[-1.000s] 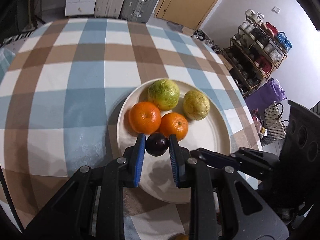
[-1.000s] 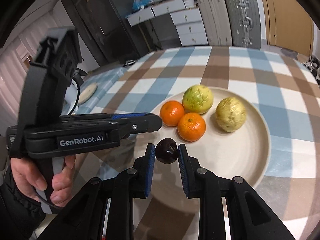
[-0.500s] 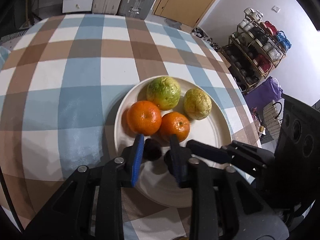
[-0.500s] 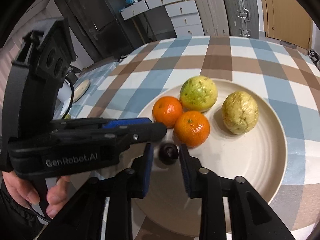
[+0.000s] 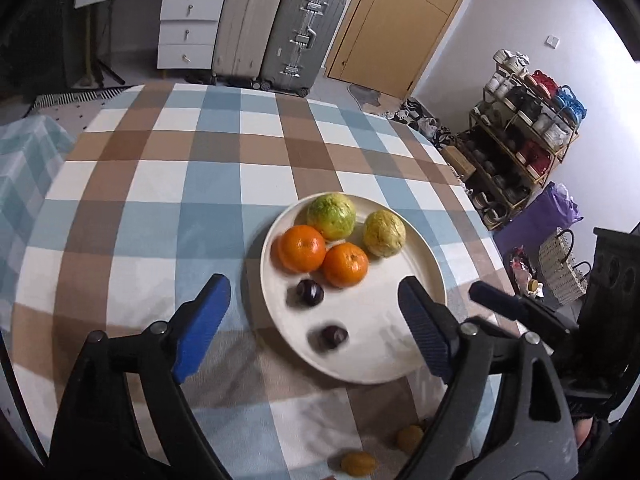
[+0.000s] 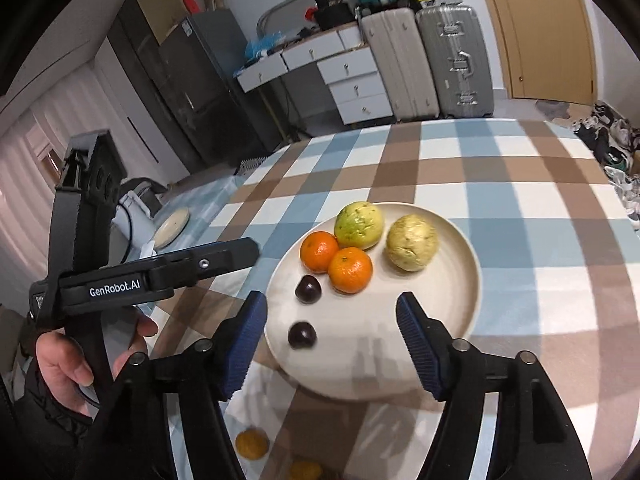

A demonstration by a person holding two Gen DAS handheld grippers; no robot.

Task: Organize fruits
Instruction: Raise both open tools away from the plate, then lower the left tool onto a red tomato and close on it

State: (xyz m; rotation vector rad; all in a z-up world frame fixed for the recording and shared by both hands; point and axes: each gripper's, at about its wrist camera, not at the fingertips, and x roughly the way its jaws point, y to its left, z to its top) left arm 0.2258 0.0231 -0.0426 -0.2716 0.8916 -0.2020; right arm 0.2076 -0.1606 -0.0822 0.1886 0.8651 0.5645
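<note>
Both grippers — left gripper point(image 5: 314, 312) and right gripper point(image 6: 331, 320) — gape wide, empty. Two glossy dark plums point(image 5: 309, 292) point(image 5: 334, 337) lie apart on the smooth round plate point(image 5: 416, 240), beside dimpled oranges point(image 5: 303, 248) — checked cloth point(image 5: 160, 192) beneath.

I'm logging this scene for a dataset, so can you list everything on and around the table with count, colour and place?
plate: 1, cream, on the table's near right part
oranges: 2, orange, touching, on the plate's left
green-yellow fruits: 2, at the plate's far side
dark plums: 2, dark purple, apart on the plate's near left
small orange fruits: 2, on the cloth near the table's front edge
tablecloth: 1, blue, brown and white check
suitcases: 2, beige and silver, by the door
left gripper: open, above the plate
right gripper: open, above the plate
</note>
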